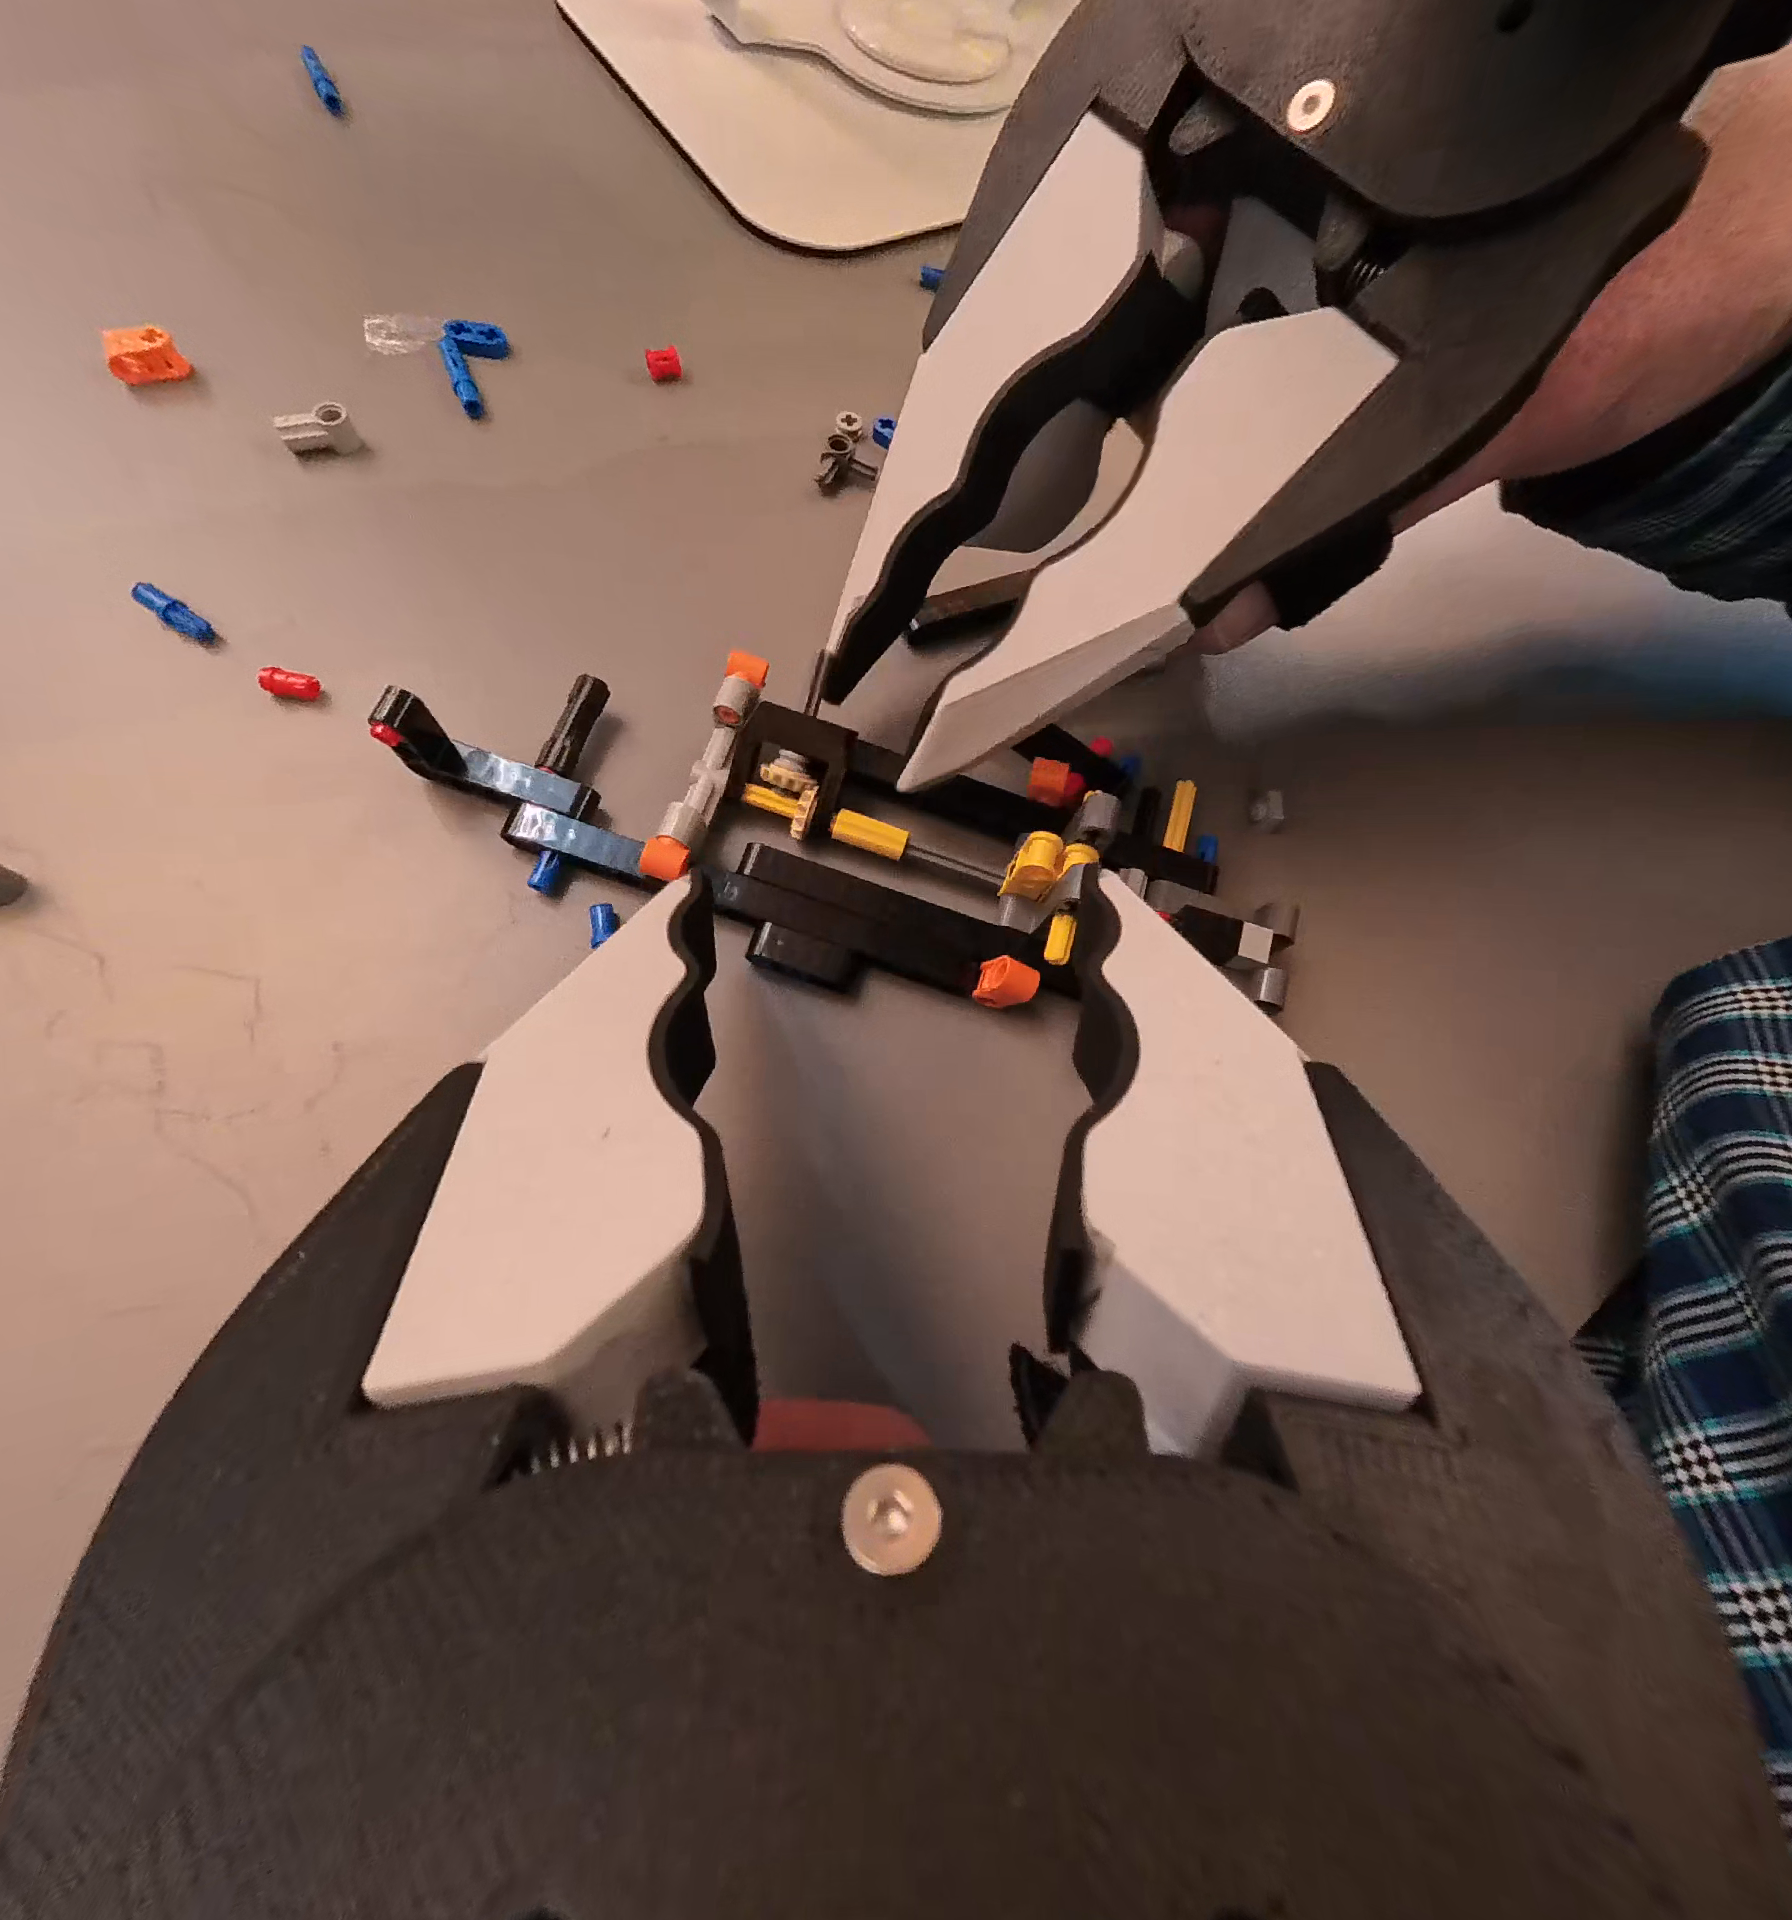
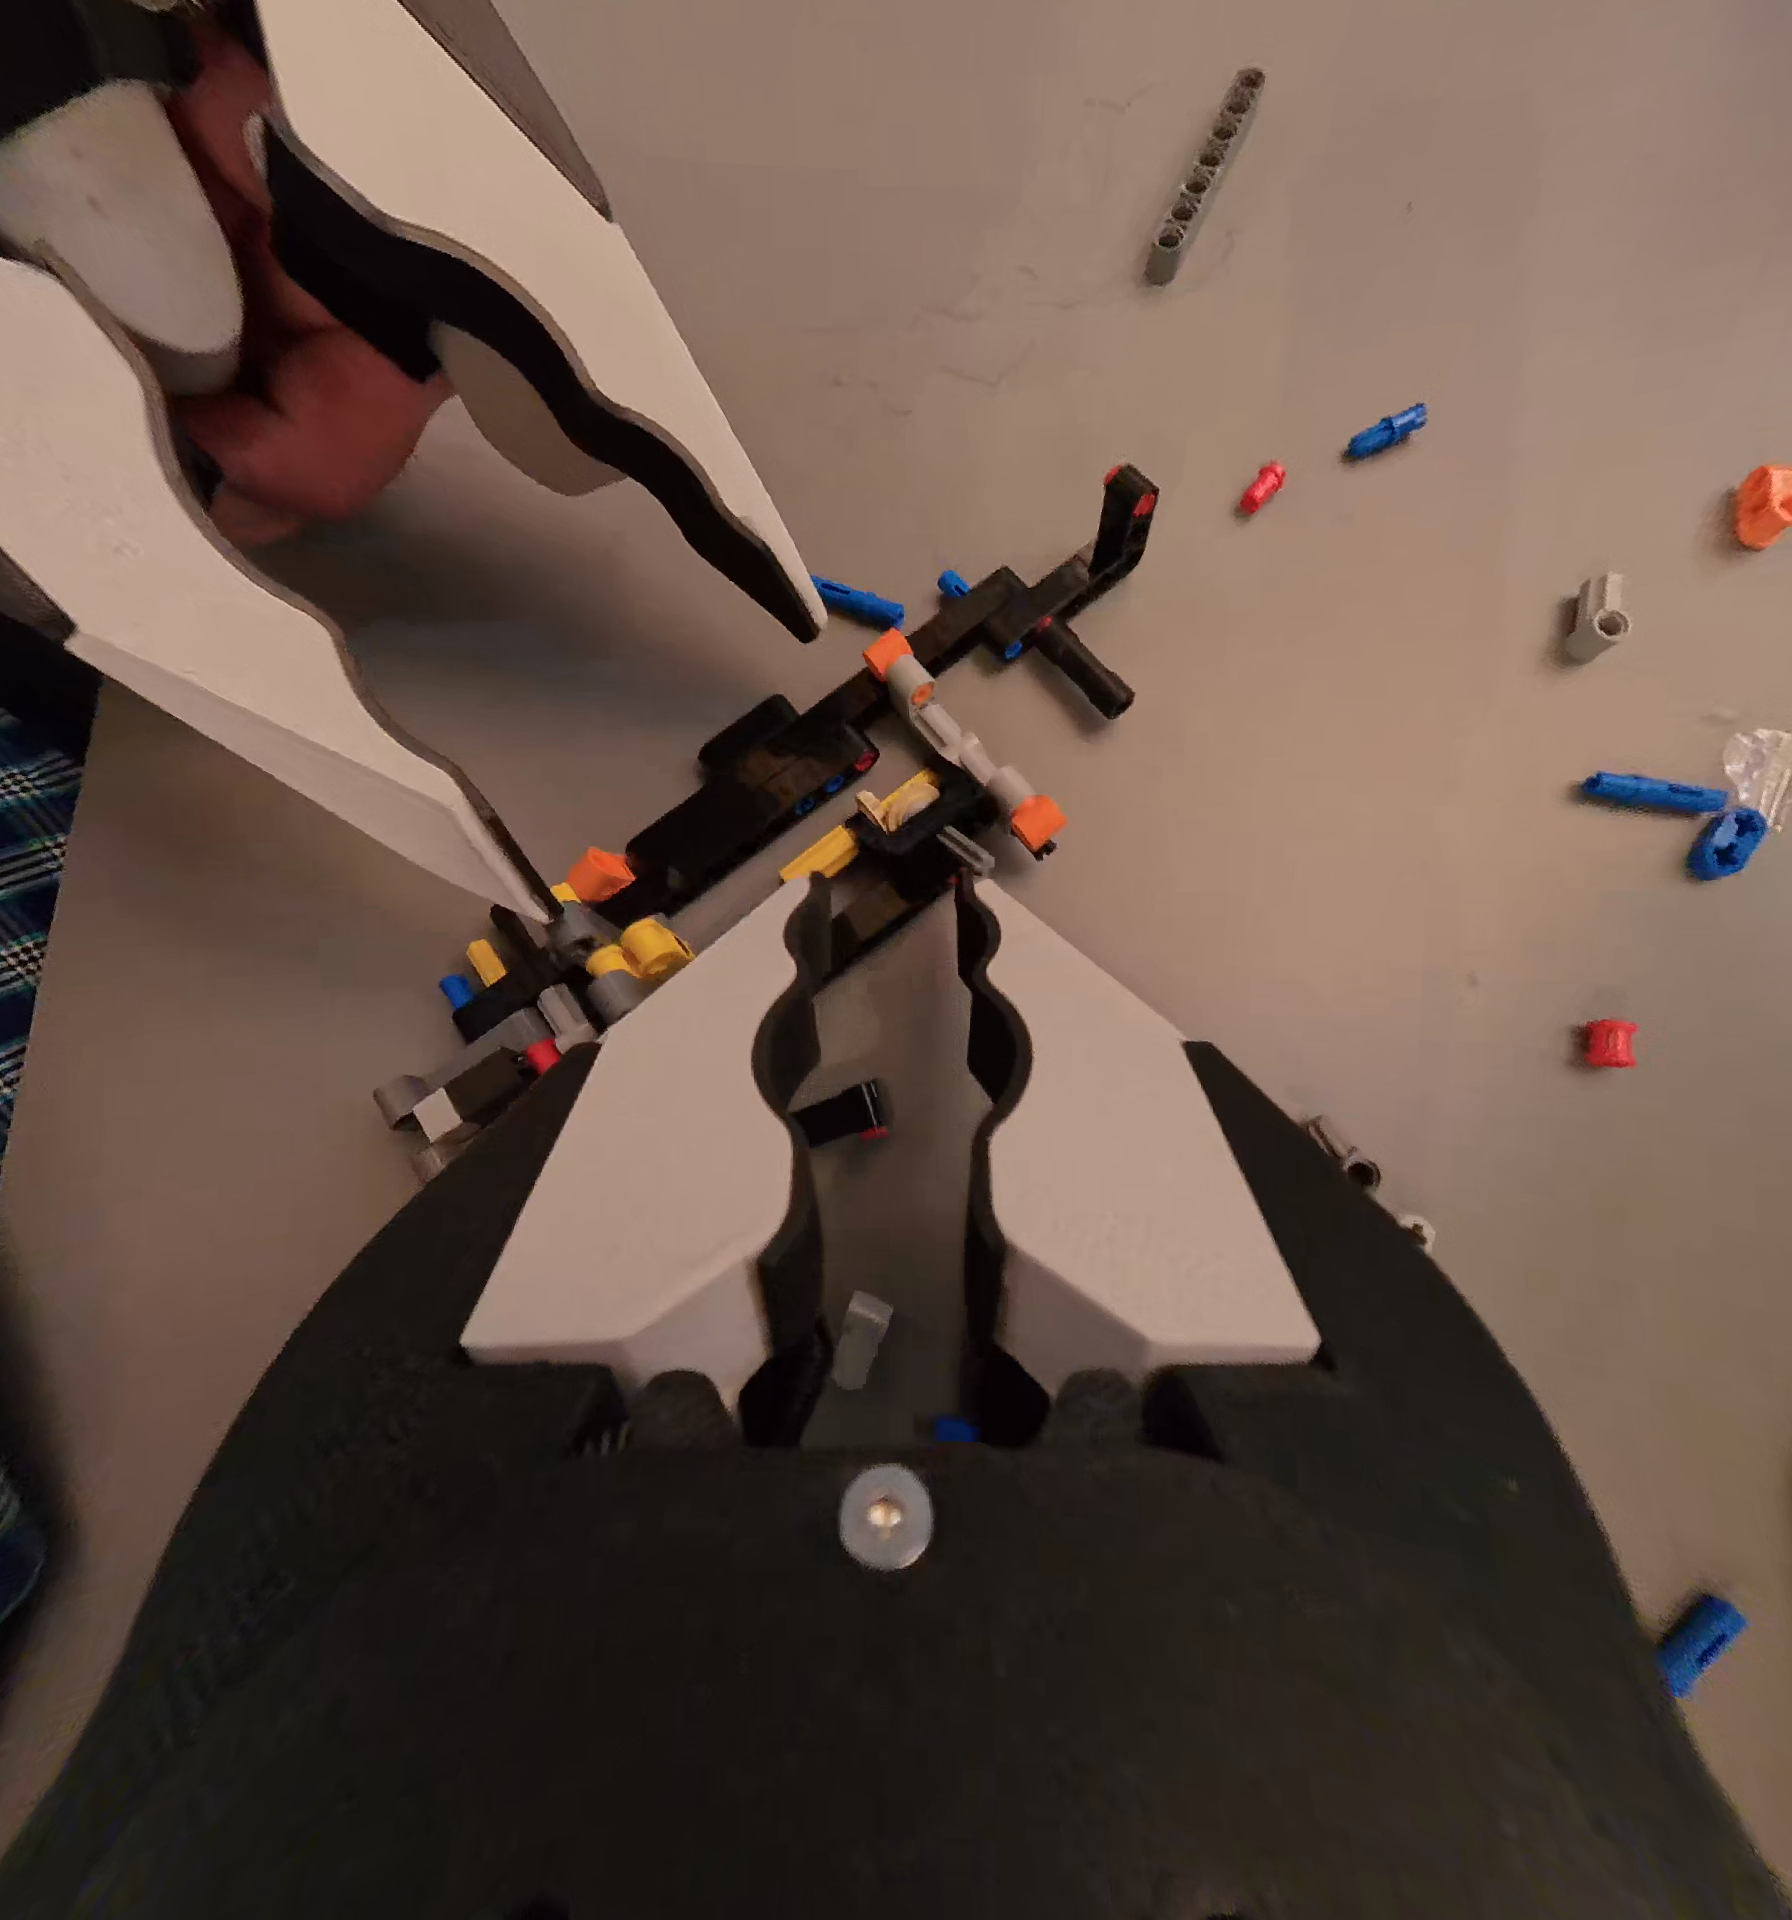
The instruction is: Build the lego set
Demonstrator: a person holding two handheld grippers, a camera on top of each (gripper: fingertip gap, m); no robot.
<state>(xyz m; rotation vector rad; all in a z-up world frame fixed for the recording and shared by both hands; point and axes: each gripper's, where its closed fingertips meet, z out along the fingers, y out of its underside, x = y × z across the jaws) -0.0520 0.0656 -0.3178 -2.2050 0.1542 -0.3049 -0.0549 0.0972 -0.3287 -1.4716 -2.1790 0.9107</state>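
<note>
The lego assembly [image 1: 866,831] is a flat frame of black beams with yellow, orange and grey parts, lying on the grey table; it also shows in the right wrist view [image 2: 757,790]. My left gripper [image 1: 897,891] is open wide, with its tips at the near side of the assembly, one by an orange bush and one by the yellow connector. It also shows in the right wrist view [image 2: 674,769]. My right gripper [image 2: 892,888] comes in from the far side. Its jaws are narrowed around a black beam beside the small tan gear. It also shows in the left wrist view [image 1: 876,738].
Loose parts lie to the left: an orange piece [image 1: 147,353], a grey connector [image 1: 320,428], a blue bent piece [image 1: 471,358], a red bush [image 1: 663,364], blue and red pins. A long grey beam [image 2: 1204,177] lies apart. A white board [image 1: 767,135] is at the back. The tips of one gripper are about 4 centimeters away from the tips of the other.
</note>
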